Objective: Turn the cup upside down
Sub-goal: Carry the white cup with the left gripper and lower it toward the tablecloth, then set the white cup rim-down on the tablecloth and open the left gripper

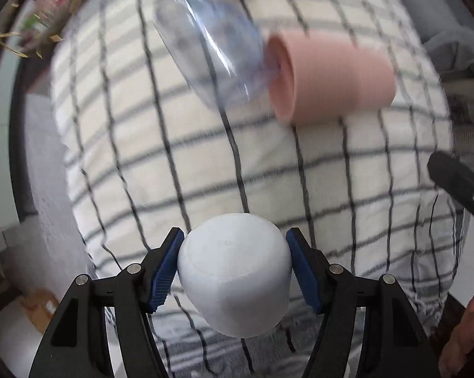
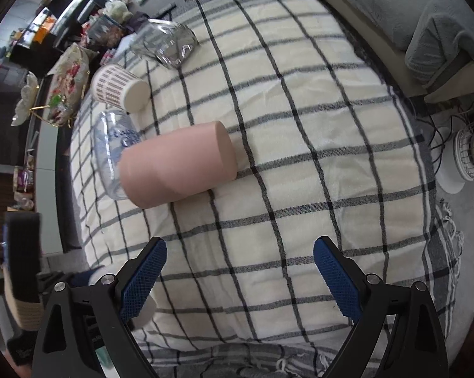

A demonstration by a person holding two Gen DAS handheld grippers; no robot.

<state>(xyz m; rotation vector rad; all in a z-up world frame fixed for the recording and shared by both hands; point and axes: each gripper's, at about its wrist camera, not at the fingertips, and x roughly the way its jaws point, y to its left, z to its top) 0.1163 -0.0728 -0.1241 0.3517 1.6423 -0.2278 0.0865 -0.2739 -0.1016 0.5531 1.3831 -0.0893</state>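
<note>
Checked tablecloth (image 2: 300, 119), cream with dark grid lines, covers the whole work surface; both views look down on it.

Pink cup (image 2: 177, 167) lies on its side near mid-cloth, long axis roughly level with the cloth, closed base toward the right gripper's side, mouth toward a clear plastic cup (image 2: 114, 154) that also lies down and touches or overlaps the pink rim. Left wrist view is motion-blurred; the pink cup's open mouth faces left there.

Patterned paper cup (image 2: 119, 88), on its side, farther back. Crumpled clear plastic container (image 2: 167, 44) beyond that. Blue print on the clear plastic cup: present, not legible. No other writing readable.

White cup (image 1: 234, 274): held off the cloth in the left gripper (image 1: 234, 271), blue pads (image 1: 166, 271) pressed on opposite flanks. Rounded closed end faces the camera and slightly up; mouth not visible, so I judge it pointed away and downward. Flip appears partly through or near done.

Right gripper (image 2: 240, 277): jaws spread wide, nothing between them, above bare cloth, pink cup ahead and left of it.

Key relation: white cup's long axis runs along the left gripper's fingers, so a wrist pitch would likely bring the mouth flat onto the cloth below.
</note>
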